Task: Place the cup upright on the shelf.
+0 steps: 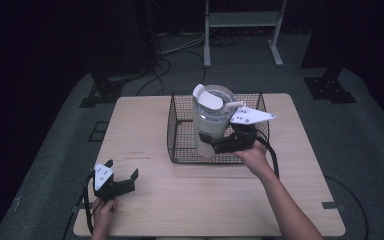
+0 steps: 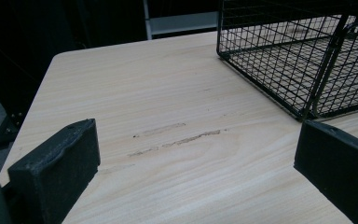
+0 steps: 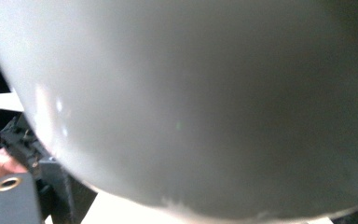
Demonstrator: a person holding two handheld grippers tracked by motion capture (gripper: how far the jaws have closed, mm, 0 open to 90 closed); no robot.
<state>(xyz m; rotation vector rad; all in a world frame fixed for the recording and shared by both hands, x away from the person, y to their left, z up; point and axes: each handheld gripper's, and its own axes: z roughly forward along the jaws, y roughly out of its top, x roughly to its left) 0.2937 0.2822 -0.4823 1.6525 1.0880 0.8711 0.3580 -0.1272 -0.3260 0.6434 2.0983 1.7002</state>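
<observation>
High view: a white lidded jug (image 1: 211, 120) is gripped at its lower side by the right hand-held gripper (image 1: 215, 141) within the black wire basket (image 1: 180, 125), while the left hand-held gripper (image 1: 121, 175) is held wide apart, empty, over the tabletop (image 1: 145, 200).

Pale wooden table on grey carpet in a dark room.
The table (image 1: 190, 200) fills the middle of the frame; the left gripper view shows dark scuffs (image 2: 177, 137) in its grain. On the carpet (image 1: 360, 140), a white rack (image 1: 242, 20) stands top centre, cables (image 1: 167, 62) trail to its left, and black stand feet sit upper left (image 1: 102, 92) and upper right (image 1: 328, 87).
</observation>
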